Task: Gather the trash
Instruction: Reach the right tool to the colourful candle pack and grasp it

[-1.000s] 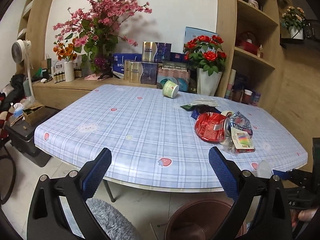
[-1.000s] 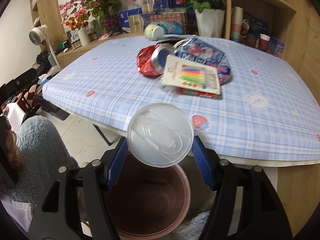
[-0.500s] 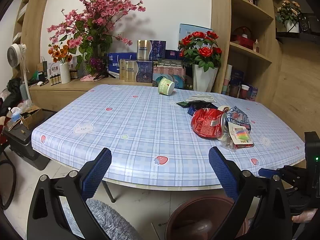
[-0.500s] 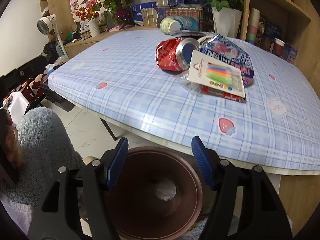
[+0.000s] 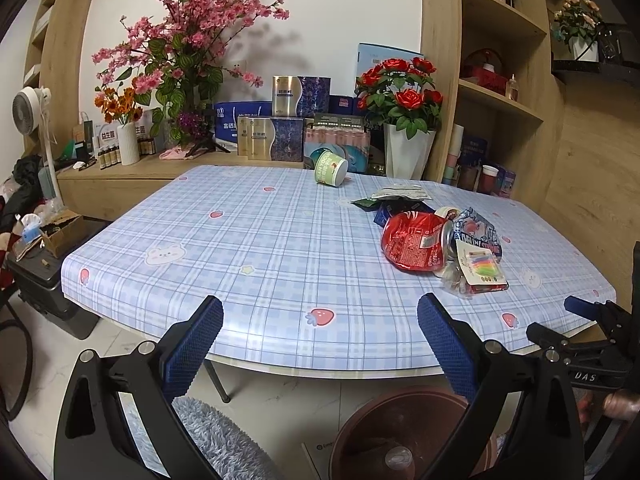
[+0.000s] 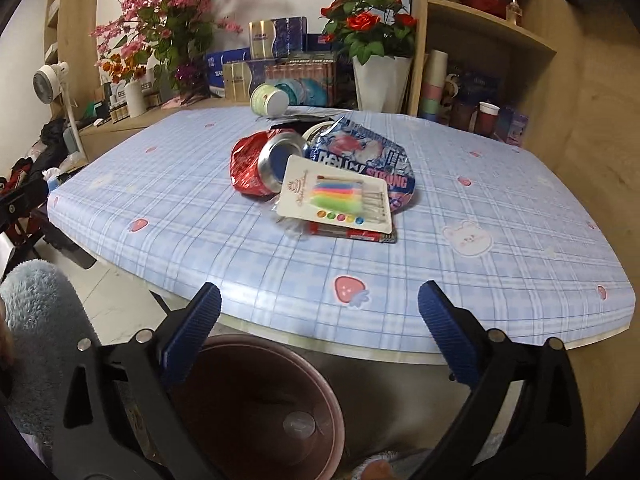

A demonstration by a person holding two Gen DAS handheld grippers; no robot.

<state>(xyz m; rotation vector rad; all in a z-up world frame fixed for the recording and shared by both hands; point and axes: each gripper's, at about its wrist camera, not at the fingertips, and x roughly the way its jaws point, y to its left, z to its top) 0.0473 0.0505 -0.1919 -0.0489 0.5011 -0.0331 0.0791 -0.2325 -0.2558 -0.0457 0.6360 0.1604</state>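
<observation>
A brown trash bin (image 6: 260, 404) stands on the floor under the table's near edge, with a clear plastic lid (image 6: 299, 425) at its bottom; the bin also shows in the left wrist view (image 5: 400, 436). My right gripper (image 6: 319, 316) is open and empty above the bin. My left gripper (image 5: 319, 328) is open and empty before the table edge. On the table lie a crushed red can (image 6: 256, 162), a blue foil wrapper (image 6: 360, 152), a candle pack (image 6: 336, 200), dark wrappers (image 5: 394, 196) and a tipped green cup (image 5: 330, 168).
The table (image 5: 240, 248) has a blue plaid cloth. Behind it a wooden counter (image 5: 160, 168) holds flower vases and boxes; shelves (image 5: 500, 100) stand at the right. A fluffy grey stool (image 5: 216, 440) is by my left gripper. A fan (image 5: 30, 106) and clutter stand at the left.
The clear plastic lid left my right gripper and now lies in the bin. My right gripper opened wider and rose toward the table. My left gripper shifted slightly.
</observation>
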